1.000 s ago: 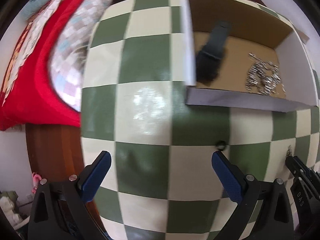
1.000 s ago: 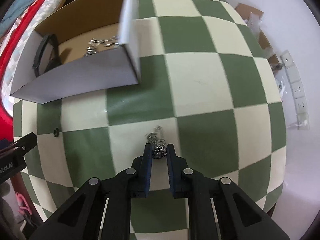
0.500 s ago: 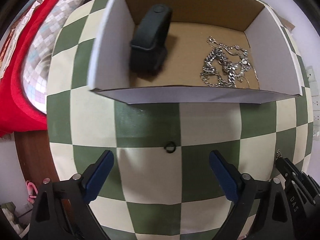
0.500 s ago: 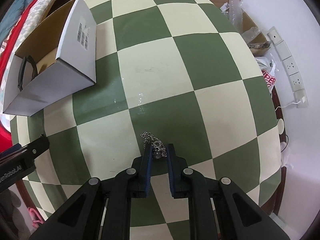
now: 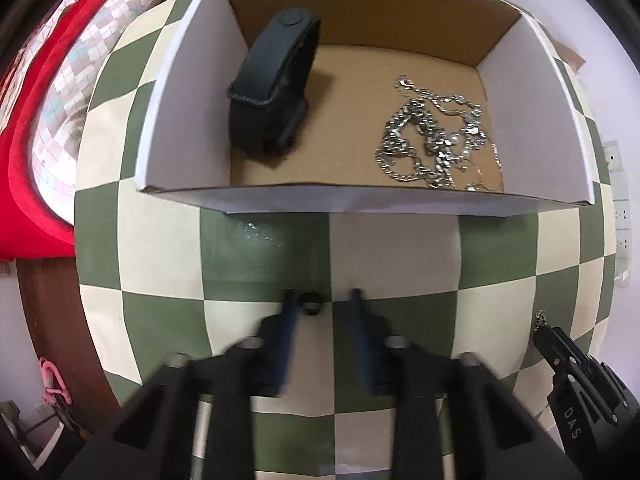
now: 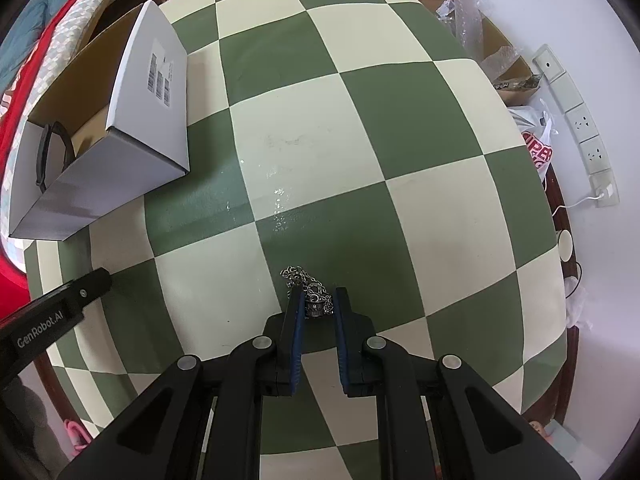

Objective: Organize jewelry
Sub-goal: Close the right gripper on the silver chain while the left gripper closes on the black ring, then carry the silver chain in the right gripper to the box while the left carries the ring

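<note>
Lighting: even, bright daylight; soft glare patch on the checkered surface [image 6: 280,184], soft shadow inside the box [image 5: 400,12]. Optics: strong fisheye bulge, black vignette at corners. Left claw [image 5: 322,304] motion-blurred; right-wrist view sharp.

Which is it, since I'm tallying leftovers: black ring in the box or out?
Out: the black ring lies on the checkered table, outside the box.

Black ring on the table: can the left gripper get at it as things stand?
Probably yes. The ring lies between the left gripper's fingers, whose jaws have just been closing around it. Nothing blocks it; the box sits well beyond. Blur hides whether the pads touch.
</note>
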`<state>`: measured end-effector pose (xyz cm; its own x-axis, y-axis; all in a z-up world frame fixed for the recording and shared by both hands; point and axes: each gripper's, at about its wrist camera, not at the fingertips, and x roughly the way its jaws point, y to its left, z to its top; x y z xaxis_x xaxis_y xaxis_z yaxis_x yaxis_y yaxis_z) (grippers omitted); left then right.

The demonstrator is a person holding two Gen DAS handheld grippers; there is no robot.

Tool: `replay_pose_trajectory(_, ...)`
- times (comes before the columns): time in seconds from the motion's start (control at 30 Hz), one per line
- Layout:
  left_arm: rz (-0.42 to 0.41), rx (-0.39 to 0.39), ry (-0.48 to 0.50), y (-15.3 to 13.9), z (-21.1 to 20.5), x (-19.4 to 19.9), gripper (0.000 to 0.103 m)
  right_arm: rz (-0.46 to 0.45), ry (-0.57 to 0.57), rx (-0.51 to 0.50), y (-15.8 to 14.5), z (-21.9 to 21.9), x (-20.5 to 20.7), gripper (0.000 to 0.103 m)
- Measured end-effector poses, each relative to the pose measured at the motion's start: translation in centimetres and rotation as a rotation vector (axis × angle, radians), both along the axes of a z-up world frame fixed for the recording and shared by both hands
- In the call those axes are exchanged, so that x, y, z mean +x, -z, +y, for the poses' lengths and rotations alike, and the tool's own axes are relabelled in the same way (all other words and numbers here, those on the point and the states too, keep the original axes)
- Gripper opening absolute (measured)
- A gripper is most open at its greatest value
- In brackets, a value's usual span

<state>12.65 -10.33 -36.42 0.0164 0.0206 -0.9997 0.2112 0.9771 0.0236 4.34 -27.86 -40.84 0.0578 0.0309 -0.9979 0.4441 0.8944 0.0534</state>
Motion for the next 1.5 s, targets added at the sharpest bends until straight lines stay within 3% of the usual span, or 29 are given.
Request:
replay_pose_trajectory(0.03, -0.001, -0.001, 0.004, 0.0, -0.3, 0.0, 0.011, 0.001, 0.002, 0.002, 0.0, 0.0, 0.0, 0.015)
replay_pose_trajectory(0.43, -0.008, -0.015, -0.014, -1.3, 1.1, -0.6, 0.01, -0.011, 0.016, 0.015, -0.4, -0.3, -0.2, 0.015)
replay_pose_trajectory(0.77, -0.027, -0.036, -0.015, -3.9, 2.2, -1.0, 0.01, -0.052, 0.019, 0.051, -3.0, -0.2, 0.2, 0.015)
replay_pose_trajectory(1.23, -0.09, -0.059, 0.003, -9.8, 2.8, -2.7, 0.01, -0.183, -0.039, 0.142, -9.7, 2.0, 0.8, 0.015)
replay_pose_trajectory(1.5, -0.133, -0.105, -0.013, -12.9, 3.8, -2.7, 0.01, -0.272, -0.075, 0.195, -15.2, 3.1, 1.7, 0.015)
